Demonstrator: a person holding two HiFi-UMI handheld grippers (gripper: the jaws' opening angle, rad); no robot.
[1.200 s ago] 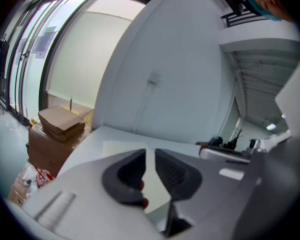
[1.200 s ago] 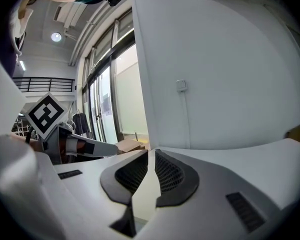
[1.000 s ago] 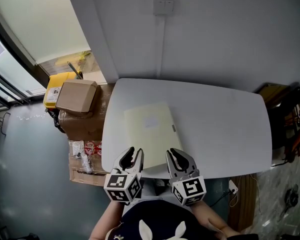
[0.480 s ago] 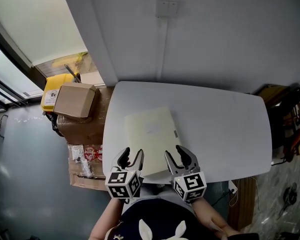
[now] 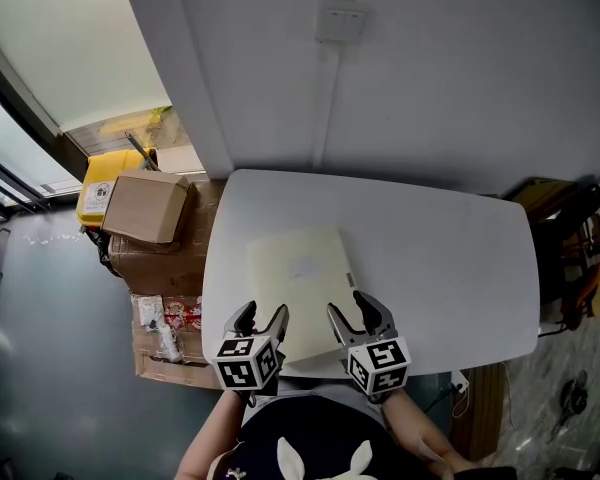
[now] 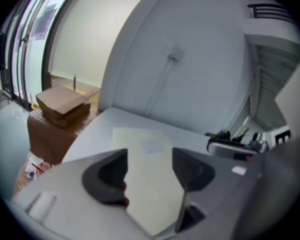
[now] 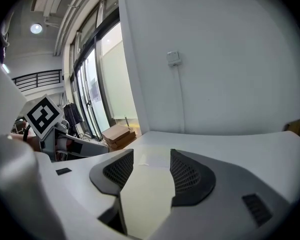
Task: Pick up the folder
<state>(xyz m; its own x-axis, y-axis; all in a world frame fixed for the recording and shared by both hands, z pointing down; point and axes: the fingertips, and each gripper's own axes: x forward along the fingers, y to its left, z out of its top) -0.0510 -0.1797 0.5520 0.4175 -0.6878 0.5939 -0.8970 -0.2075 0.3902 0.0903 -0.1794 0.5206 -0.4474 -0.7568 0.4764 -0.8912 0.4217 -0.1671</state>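
Lying flat on the white bench [image 5: 450,258], the pale yellow folder [image 5: 300,288] is seen close to the front edge, with both claws poised at its near end. The left claw [image 5: 263,315] is held with its jaws spread wide, these having just been opening, and the folder's near left part is framed in the gap without being pressed. The right claw [image 5: 352,311] is likewise held open, its jaws also just widened, with the folder's near right part seen between them and nothing gripped.
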